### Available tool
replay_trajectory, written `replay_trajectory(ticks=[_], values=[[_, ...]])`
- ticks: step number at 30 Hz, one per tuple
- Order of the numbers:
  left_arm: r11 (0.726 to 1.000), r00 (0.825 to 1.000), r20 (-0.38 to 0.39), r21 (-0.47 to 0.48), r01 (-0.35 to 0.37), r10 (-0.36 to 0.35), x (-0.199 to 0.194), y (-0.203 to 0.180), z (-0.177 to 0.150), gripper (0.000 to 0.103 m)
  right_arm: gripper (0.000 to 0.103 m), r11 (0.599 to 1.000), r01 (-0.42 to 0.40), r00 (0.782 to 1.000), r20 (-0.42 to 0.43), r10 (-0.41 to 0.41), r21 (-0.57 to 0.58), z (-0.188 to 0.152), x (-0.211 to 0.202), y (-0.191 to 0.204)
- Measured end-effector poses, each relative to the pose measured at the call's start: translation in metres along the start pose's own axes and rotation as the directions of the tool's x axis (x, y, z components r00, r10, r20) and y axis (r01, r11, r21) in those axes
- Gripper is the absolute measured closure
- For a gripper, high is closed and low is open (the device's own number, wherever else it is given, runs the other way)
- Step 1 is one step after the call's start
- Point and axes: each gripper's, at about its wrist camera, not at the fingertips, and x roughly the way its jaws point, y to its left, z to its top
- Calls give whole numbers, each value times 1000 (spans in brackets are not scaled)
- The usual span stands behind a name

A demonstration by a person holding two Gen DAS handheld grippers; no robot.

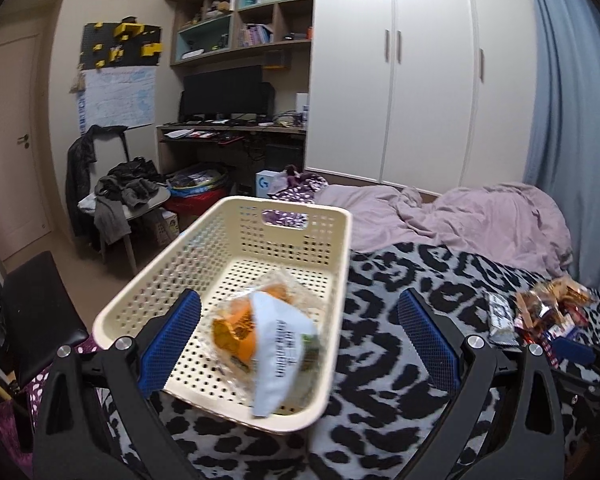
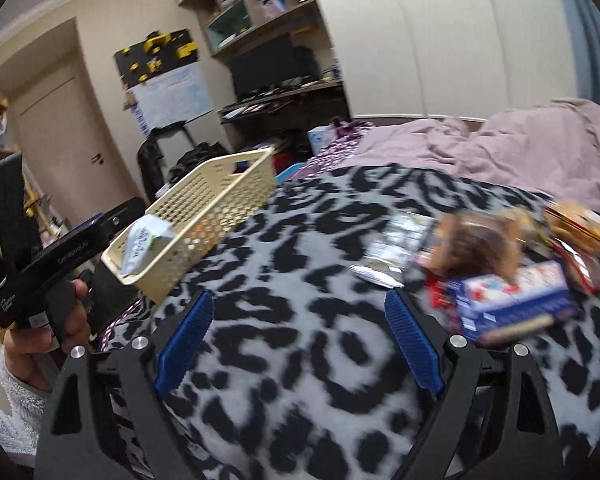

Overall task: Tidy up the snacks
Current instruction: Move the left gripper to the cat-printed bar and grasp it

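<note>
One wrapped snack point(image 1: 266, 344) lies in the basket point(image 1: 148, 296), both hand-held grippers spread and empty; next, the right point(image 2: 298, 344) must reach the pile point(image 2: 500, 280) at two o'clock.

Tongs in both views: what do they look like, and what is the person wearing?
Both tongs are black angular frames with silver bolts and blue, ribbed pads on the insides of the two fingers. The left tongs and right tongs look alike. In the right view, the left tool's black body bears small white lettering, and the hand holding it shows a fluffy white sleeve.
</note>
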Motion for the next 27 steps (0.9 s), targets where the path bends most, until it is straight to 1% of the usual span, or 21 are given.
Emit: replay_trajectory(ticks=[7, 10, 13, 15, 17, 20, 24, 27], values=[[995, 995, -61, 48, 84, -81, 11, -41, -6, 3, 16, 990, 85, 995, 34, -90, 116, -7, -27, -48], [991, 990, -87, 64, 118, -112, 16, -57, -10, 3, 16, 980, 136, 990, 29, -141, 147, -8, -34, -63], [986, 985, -102, 80, 147, -138, 18, -70, -12, 3, 15, 970, 169, 984, 27, -176, 175, -7, -38, -79], [983, 983, -109, 90, 160, -150, 19, -76, -14, 3, 15, 961, 188, 980, 29, -198, 205, -7, -42, -88], [980, 980, -119, 96, 173, -162, 21, -81, -15, 3, 15, 950, 184, 980, 23, -196, 251, -8, -43, -97], [976, 975, -133, 105, 190, -176, 25, -88, -16, 3, 15, 944, 187, 979, 22, -200, 271, -11, -43, -103], [973, 973, -141, 109, 201, -185, 32, -94, -16, 3, 15, 950, 187, 979, 27, -200, 252, -6, -38, -95], [971, 971, -151, 126, 205, -186, 41, -101, -15, 3, 15, 940, 242, 967, 17, -254, 241, -3, -34, -93]])
